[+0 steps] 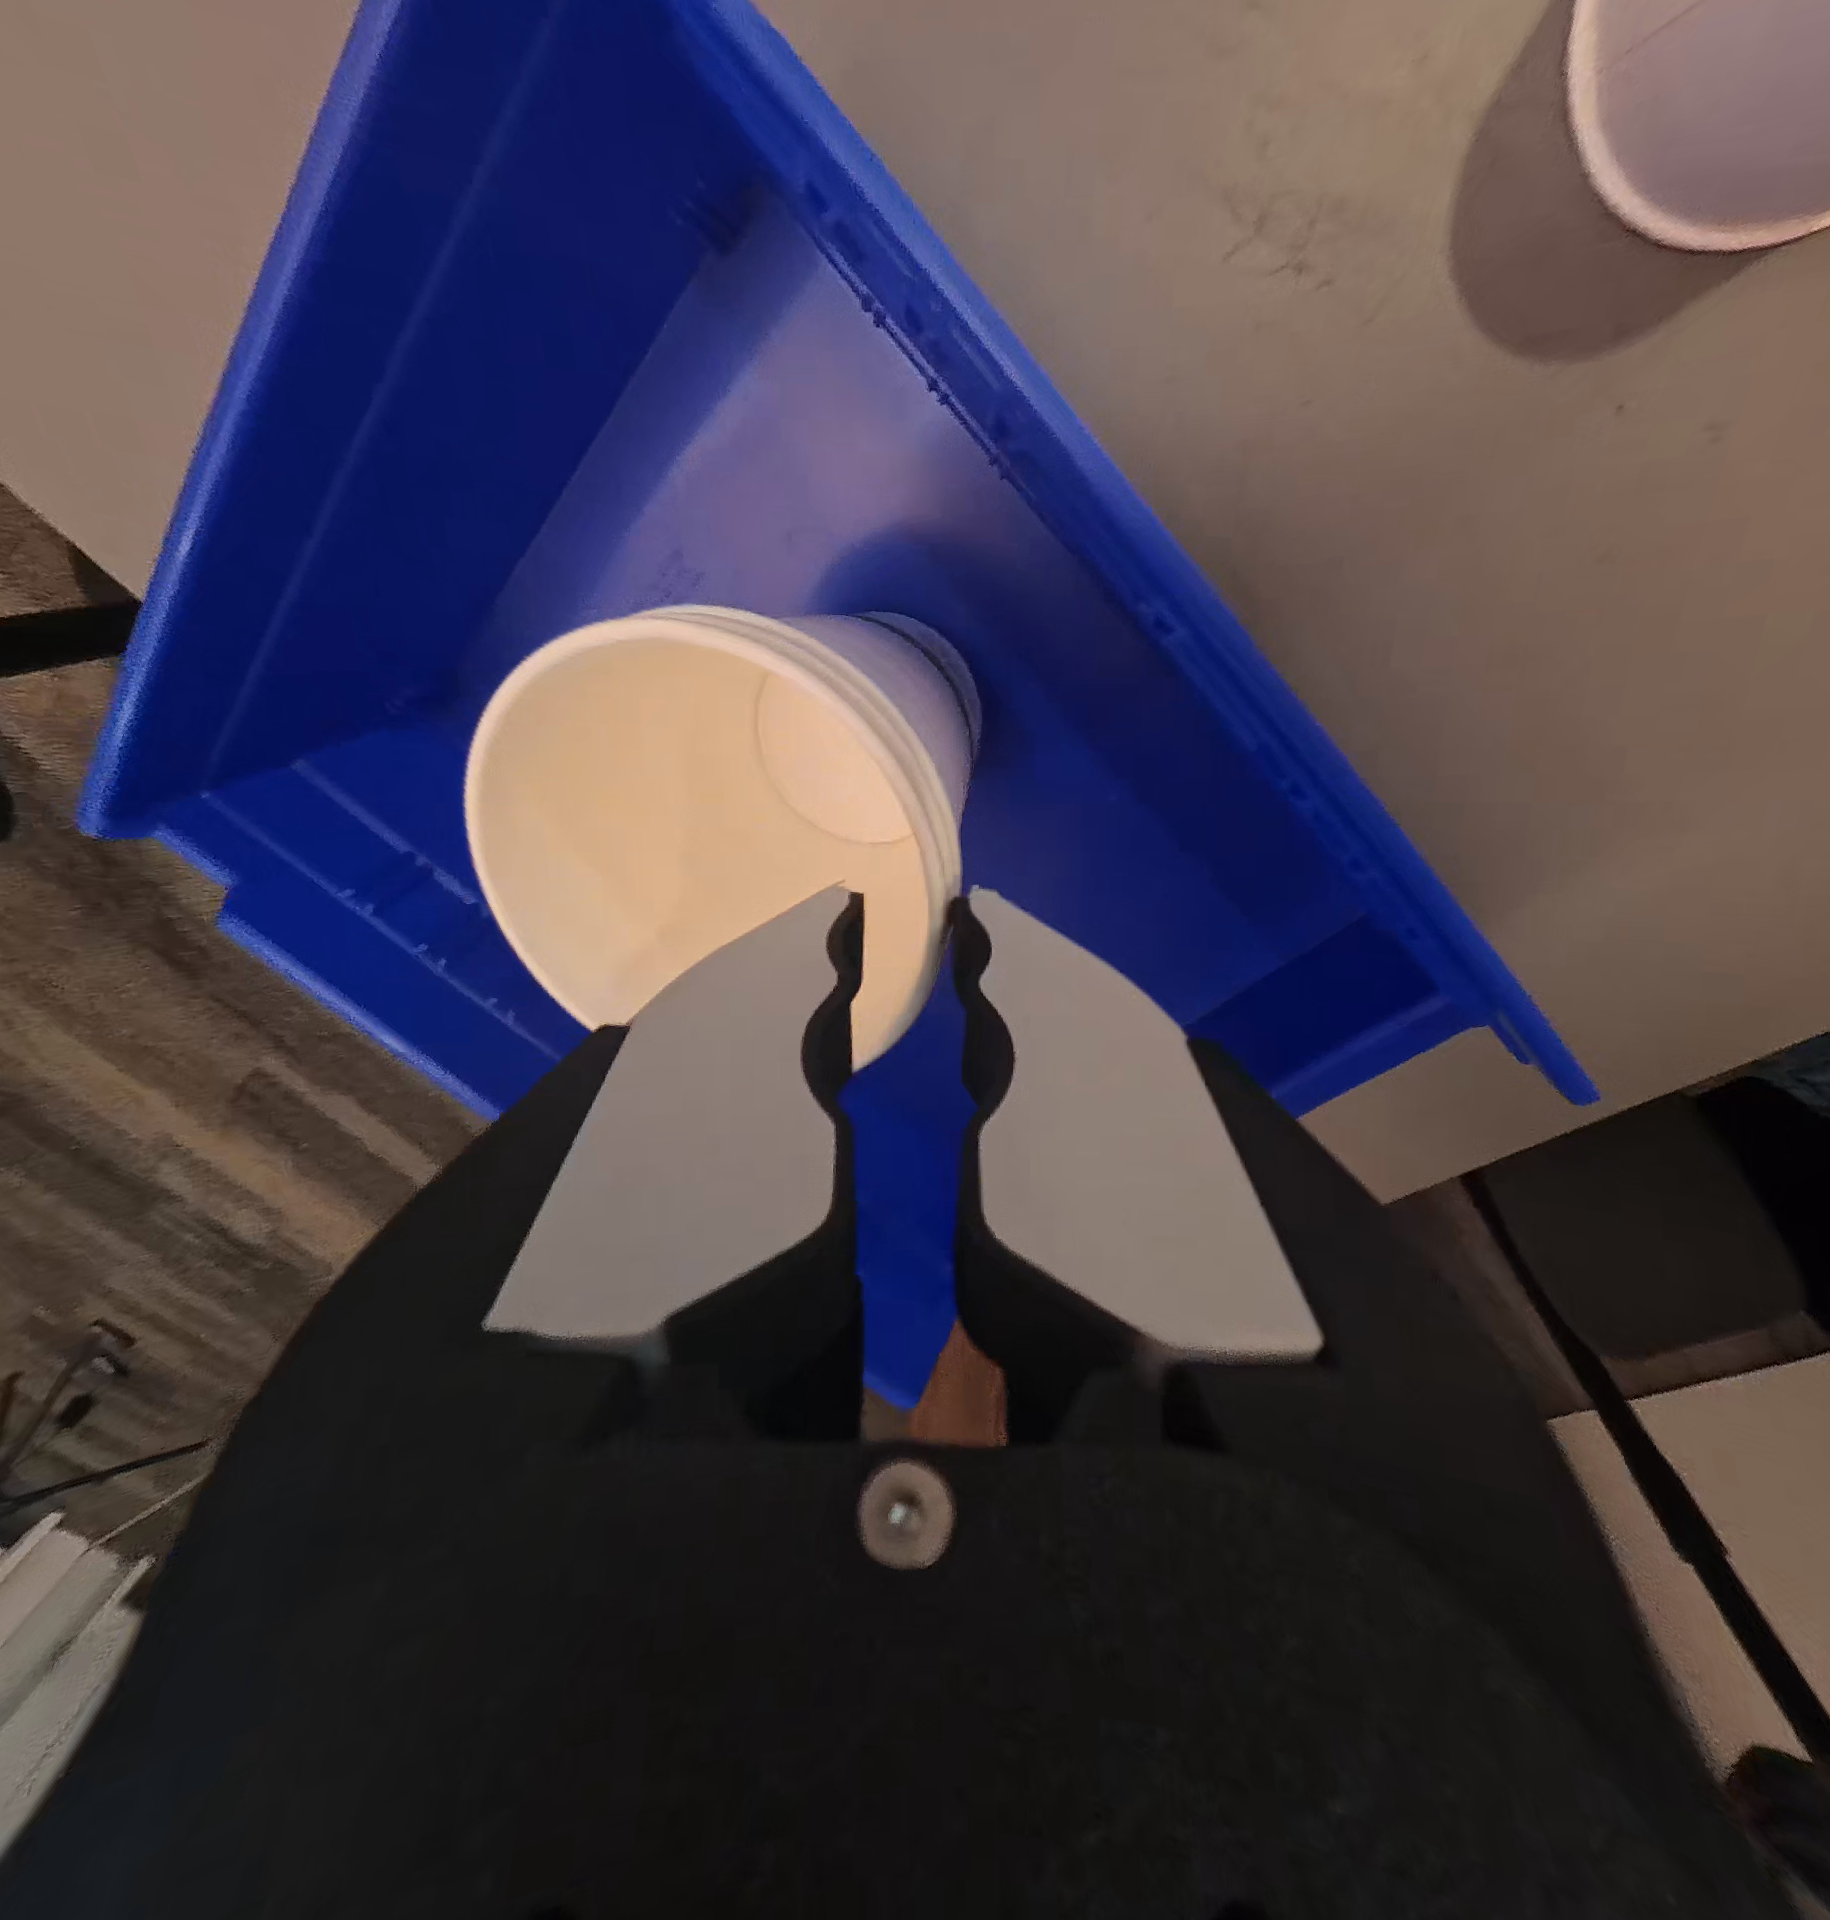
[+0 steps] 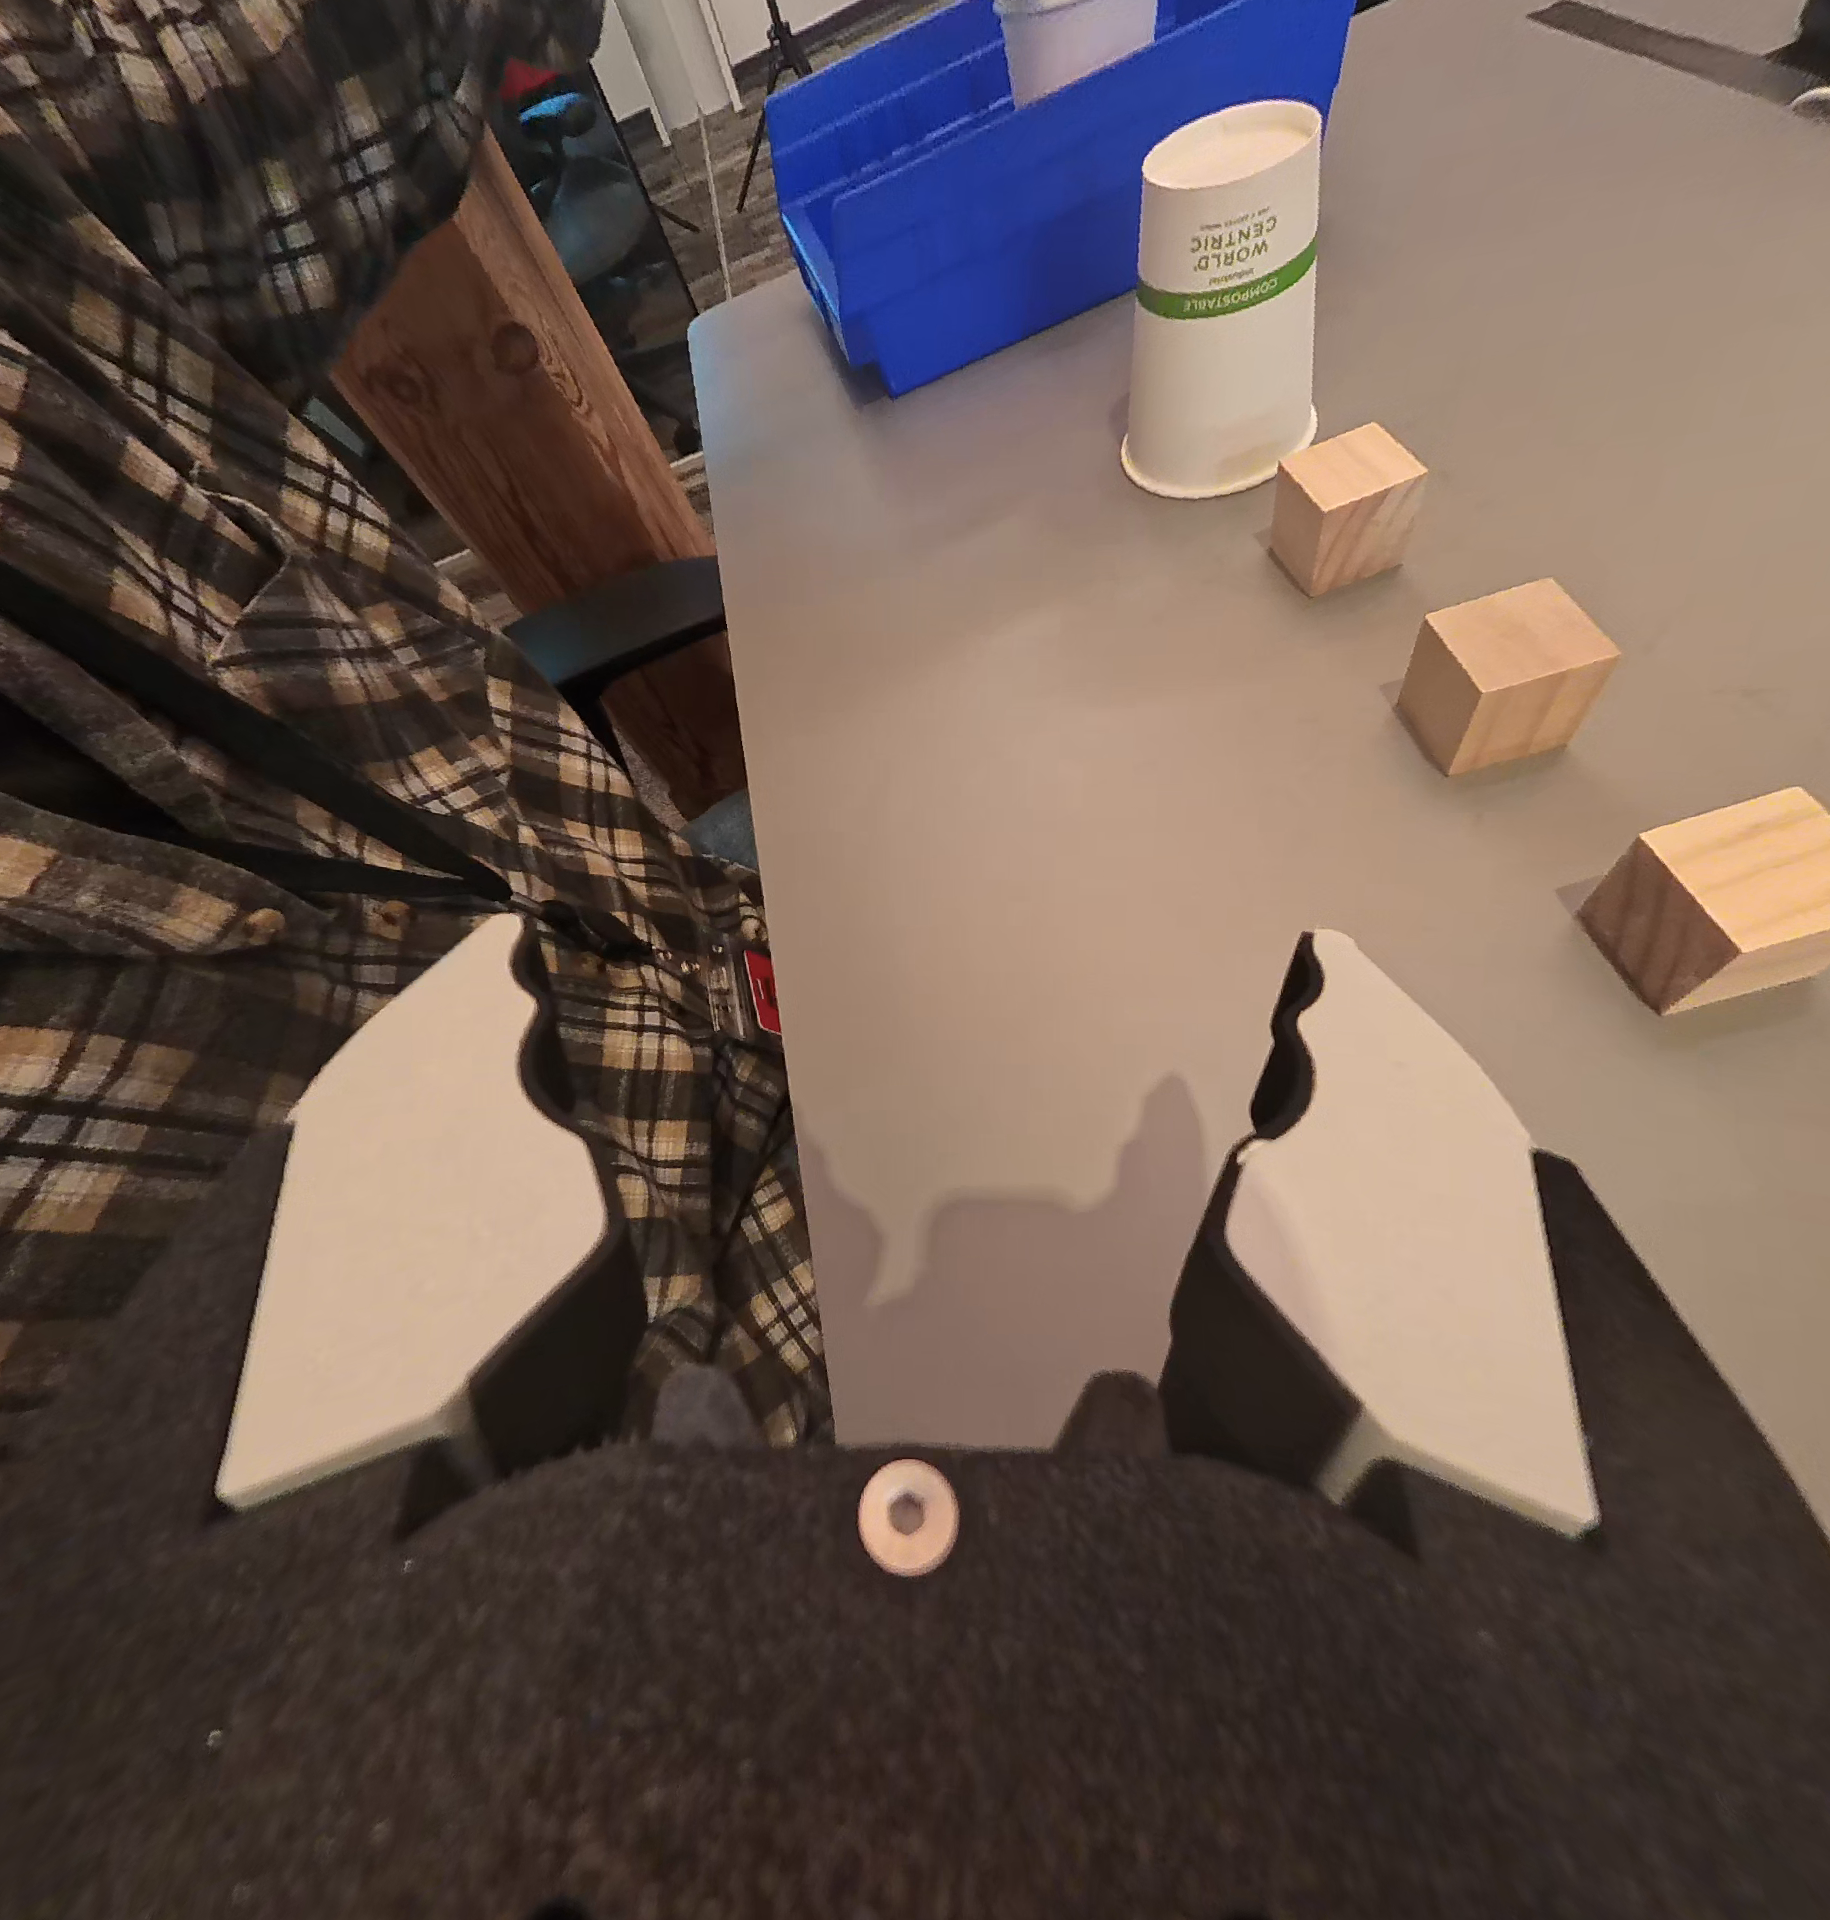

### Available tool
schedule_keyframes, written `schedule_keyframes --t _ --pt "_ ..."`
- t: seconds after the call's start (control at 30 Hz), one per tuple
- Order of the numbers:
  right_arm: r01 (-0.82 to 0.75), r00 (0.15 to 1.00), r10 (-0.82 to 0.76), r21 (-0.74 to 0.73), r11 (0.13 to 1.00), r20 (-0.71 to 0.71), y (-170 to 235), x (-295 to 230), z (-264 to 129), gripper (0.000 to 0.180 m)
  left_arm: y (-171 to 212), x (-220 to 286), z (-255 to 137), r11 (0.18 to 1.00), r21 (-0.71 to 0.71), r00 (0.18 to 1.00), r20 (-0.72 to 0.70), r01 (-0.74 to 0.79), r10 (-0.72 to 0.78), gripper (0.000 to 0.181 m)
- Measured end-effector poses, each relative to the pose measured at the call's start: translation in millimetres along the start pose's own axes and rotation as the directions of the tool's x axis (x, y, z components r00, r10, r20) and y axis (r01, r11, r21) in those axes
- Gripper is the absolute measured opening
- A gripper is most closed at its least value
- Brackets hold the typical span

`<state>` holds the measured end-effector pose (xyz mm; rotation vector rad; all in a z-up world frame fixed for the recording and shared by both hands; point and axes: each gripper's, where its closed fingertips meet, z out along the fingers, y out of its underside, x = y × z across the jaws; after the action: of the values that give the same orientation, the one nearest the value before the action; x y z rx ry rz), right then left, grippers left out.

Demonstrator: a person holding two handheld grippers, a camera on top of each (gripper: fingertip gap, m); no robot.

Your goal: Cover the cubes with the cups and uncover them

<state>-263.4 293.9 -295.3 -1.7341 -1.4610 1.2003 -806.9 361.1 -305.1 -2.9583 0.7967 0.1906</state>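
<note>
Left gripper (image 1: 906,904): fingers nearly closed, pinching the rim wall of the top cup in a stack of white paper cups (image 1: 713,821), one finger inside the mouth and one outside. The stack stands in a blue plastic bin (image 1: 391,436), mouths facing the camera. The bin sits on a grey table (image 1: 1306,416) at its edge, near a corner. Inverted cup (image 2: 1223,312): white paper with a green band and print, standing mouth-down on the table just beside the bin; whether it hides a cube cannot be told. Three wooden cubes, all uncovered, in a row running from that cup: first cube (image 2: 1347,509) just beside the cup rim, second cube (image 2: 1508,675) apart from it, third cube (image 2: 1742,899) farthest along and partly cut off by the frame edge. Right gripper (image 2: 916,956): fingers spread wide, holding nothing, hovering at the table's near edge. A person in a plaid shirt (image 2: 215,623) stands alongside the table.
</note>
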Motion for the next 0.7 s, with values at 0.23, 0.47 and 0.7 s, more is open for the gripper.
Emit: schedule_keyframes --t 0.23,0.47,0.7 --pt "-0.007 1.0 0.007 0.002 1.0 0.01 3.1 -0.3 3.0 0.128 -1.6 8.9 -1.3 0.999 0.018 0.995 -0.091 0.041 -0.039 0.014" --pt "-0.007 1.0 0.006 0.006 1.0 0.007 1.8 -0.2 1.2 0.127 0.0 13.8 -1.9 0.998 0.009 0.989 -0.138 0.062 -0.06 0.003" --pt "-0.013 1.0 0.013 0.006 1.0 0.014 5.2 -0.5 2.6 0.126 2.9 9.9 -12.4 0.998 -0.006 0.992 -0.106 0.062 -0.063 0.003"
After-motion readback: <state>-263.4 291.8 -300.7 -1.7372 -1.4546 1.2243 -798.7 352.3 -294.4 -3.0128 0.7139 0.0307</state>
